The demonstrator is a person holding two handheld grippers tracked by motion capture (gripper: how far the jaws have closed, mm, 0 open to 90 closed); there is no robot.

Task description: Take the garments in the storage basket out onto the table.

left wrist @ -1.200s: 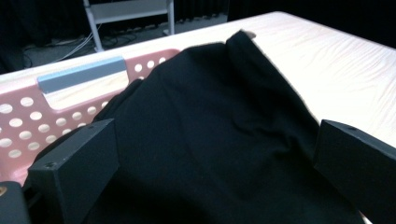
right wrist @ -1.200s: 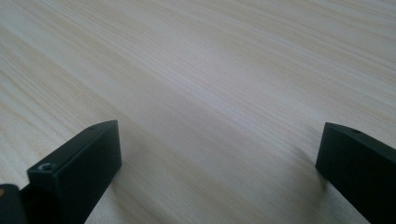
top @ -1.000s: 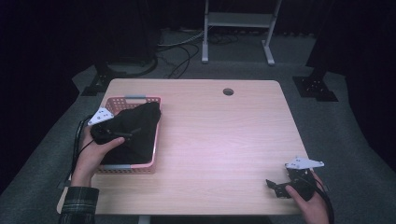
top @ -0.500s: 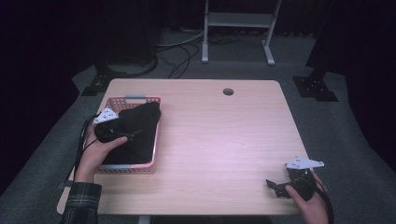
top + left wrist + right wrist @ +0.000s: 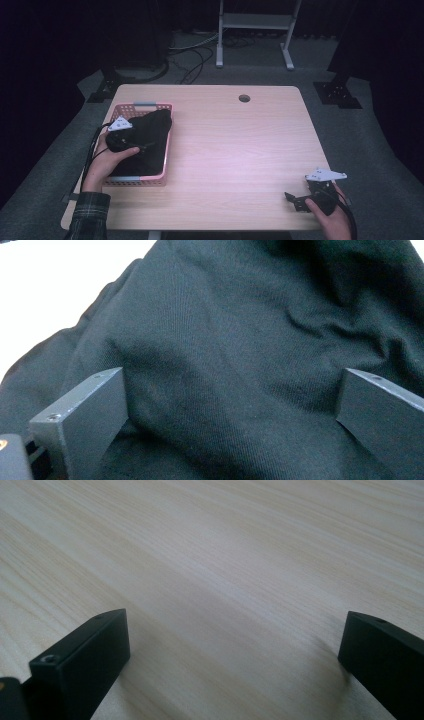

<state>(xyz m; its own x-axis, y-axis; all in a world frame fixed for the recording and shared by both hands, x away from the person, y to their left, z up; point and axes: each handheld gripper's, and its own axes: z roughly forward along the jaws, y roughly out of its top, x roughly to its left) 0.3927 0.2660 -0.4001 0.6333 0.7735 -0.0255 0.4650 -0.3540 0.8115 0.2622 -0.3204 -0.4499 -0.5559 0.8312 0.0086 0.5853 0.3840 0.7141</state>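
Table [image 5: 240, 150] unchanged; left gripper [image 5: 131, 142] has slid lower over black cloth [image 5: 150, 137].

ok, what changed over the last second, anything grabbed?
The left tool slid back toward the person over the black garment in the pink basket. Its jaws are open with cloth between them, nothing clamped. Right tool stayed open at the table's near right corner; the garment stayed put.

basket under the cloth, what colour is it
Pink, with a pale grey-blue handle strip at its far rim. The basket shows best in the high view, holding the black cloth.
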